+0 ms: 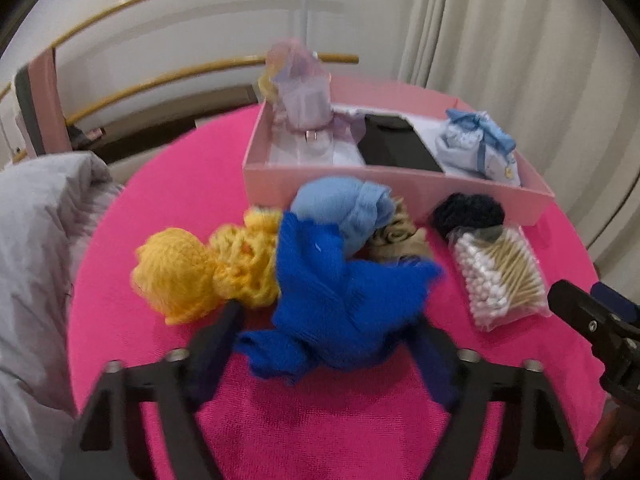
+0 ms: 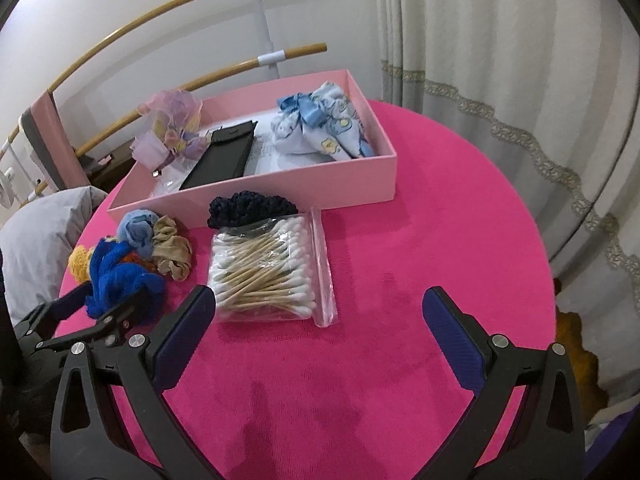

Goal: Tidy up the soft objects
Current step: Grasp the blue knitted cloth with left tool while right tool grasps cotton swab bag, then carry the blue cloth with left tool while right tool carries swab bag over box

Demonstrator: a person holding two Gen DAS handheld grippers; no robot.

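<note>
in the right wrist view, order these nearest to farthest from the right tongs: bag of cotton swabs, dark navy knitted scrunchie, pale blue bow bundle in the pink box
1. Clear bag of cotton swabs, just ahead, left of the right tongs.
2. Dark navy knitted scrunchie, behind the bag, against the pink box.
3. Pale blue bow bundle, inside the box, right end.

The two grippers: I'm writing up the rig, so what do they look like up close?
Both the left gripper and the right gripper have matte black, angular frames with triangular cut-outs and silver round bolt heads at the joints. The fingers are flat paddles faced with dark blue textured pads. No cables, markings or sleeves are visible.
</note>
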